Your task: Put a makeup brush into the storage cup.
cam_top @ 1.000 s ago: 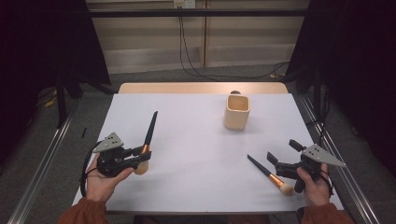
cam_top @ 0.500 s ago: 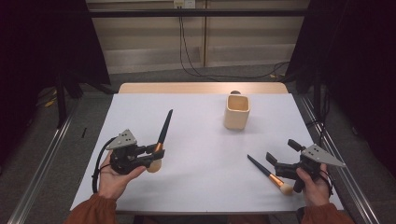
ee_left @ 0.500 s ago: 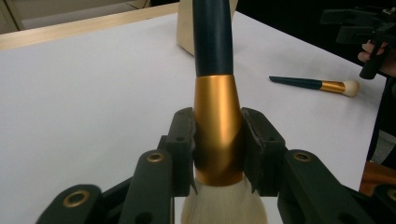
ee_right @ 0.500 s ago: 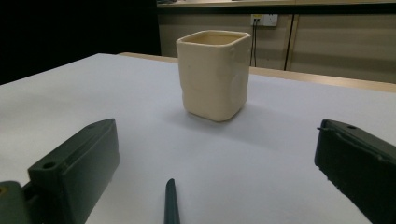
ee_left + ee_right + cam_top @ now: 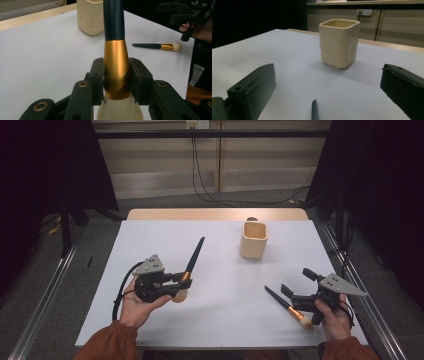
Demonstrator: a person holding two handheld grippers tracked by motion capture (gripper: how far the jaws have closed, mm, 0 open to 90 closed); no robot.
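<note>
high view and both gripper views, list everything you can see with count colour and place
makeup brush held: 1, dark handle, gold ferrule, cream bristles, clamped at the ferrule in the left gripper
makeup brush lying: 1, same colours, flat on the table by the right gripper
cup: 1, cream, upright, far middle-right of the table
table: 1, white top, wooden far edge
left gripper: 1, black, shut on the brush
right gripper: 1, black, open, at the lying brush
hands: 2, orange sleeves, near edge

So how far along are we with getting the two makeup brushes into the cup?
Nothing is in the cream cup yet. In hand: the left gripper is clamped on the gold ferrule of the big brush, lifted off the table. Left: the small brush lies flat by the open right gripper, ungrasped.
</note>
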